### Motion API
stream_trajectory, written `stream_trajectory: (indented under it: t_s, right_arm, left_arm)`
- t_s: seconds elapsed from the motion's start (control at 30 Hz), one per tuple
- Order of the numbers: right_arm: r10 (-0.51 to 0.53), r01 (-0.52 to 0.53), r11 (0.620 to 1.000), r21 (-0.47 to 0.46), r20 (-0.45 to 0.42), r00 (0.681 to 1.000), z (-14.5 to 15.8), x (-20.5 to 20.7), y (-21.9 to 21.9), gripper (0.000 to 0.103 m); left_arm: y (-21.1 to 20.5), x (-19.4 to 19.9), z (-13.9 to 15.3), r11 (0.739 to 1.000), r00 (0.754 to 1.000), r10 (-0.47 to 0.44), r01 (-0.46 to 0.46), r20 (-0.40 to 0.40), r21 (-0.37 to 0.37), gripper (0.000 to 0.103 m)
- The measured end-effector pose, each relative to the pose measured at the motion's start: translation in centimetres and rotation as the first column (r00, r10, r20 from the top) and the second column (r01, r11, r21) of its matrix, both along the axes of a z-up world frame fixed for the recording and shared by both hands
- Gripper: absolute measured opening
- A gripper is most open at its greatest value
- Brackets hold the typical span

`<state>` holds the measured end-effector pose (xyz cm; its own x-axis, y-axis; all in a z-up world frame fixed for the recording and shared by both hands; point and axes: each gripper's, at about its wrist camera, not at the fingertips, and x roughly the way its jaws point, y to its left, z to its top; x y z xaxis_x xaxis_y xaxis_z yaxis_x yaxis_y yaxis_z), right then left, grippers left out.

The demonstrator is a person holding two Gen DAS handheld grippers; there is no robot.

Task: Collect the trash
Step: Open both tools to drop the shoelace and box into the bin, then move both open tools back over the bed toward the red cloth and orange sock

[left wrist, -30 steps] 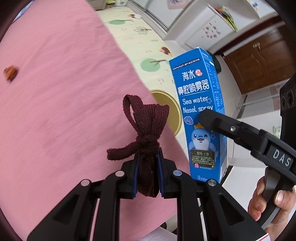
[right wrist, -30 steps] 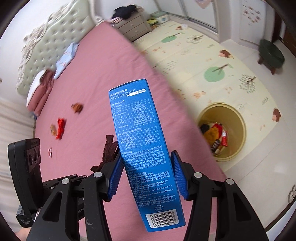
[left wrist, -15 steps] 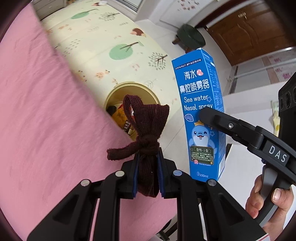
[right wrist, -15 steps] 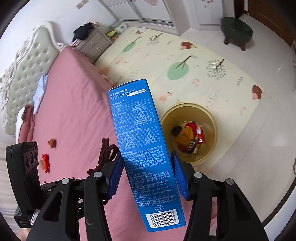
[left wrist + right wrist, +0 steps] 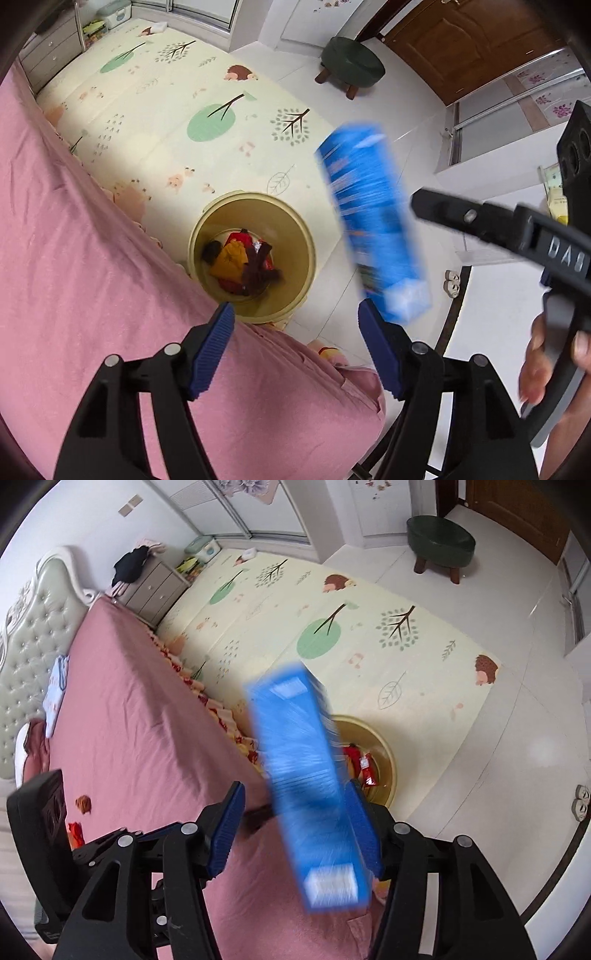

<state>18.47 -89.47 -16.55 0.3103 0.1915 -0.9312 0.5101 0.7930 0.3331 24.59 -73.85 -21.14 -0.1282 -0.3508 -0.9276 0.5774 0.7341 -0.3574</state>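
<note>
My left gripper is open and empty above the corner of the pink bed. The dark red knotted cloth lies in the yellow trash bin on the floor, among other trash. My right gripper is open; the blue nasal spray box is blurred between its spread fingers, touching none that I can tell. The box also shows in the left wrist view, right of the bin. The bin shows behind the box in the right wrist view.
Small bits of trash lie on the pink bed. A patterned play mat covers the floor beyond the bin. A green stool stands by the brown door. A grey dresser stands past the bed.
My left gripper opened and the dark red cloth dropped into the bin. My right gripper opened and the blue box is now loose and blurred. Both views swung toward the bin.
</note>
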Motion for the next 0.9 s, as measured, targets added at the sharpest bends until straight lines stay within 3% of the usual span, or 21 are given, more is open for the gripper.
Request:
stream_trajectory:
  t_s: [0.17,0.43,0.73,0.9]
  right_arm:
    - [0.014,-0.014,1.0,0.006,0.001,1.0,0.4,0.0,1.2,0.055]
    - [0.074,-0.075,0.997,0.034,0.024,0.997,1.8,0.1,5.7,0.055]
    - [0.161,-0.165,0.985,0.048,0.077,0.984,4.8,0.4,12.3,0.055]
    - [0.238,-0.244,0.968,0.055,0.095,0.967,6.0,0.4,17.8,0.055]
  left_arm:
    - [1.7,-0.1,0.3,0.999,1.0,0.028,-0.028,0.001,0.03,0.071]
    - [5.7,-0.8,2.6,0.995,0.995,0.095,-0.095,0.019,0.012,0.071]
    - [12.3,-2.5,5.7,0.983,0.981,0.182,-0.181,0.067,-0.023,0.071]
    - [17.7,-3.8,7.0,0.964,0.961,0.265,-0.262,0.083,-0.049,0.071]
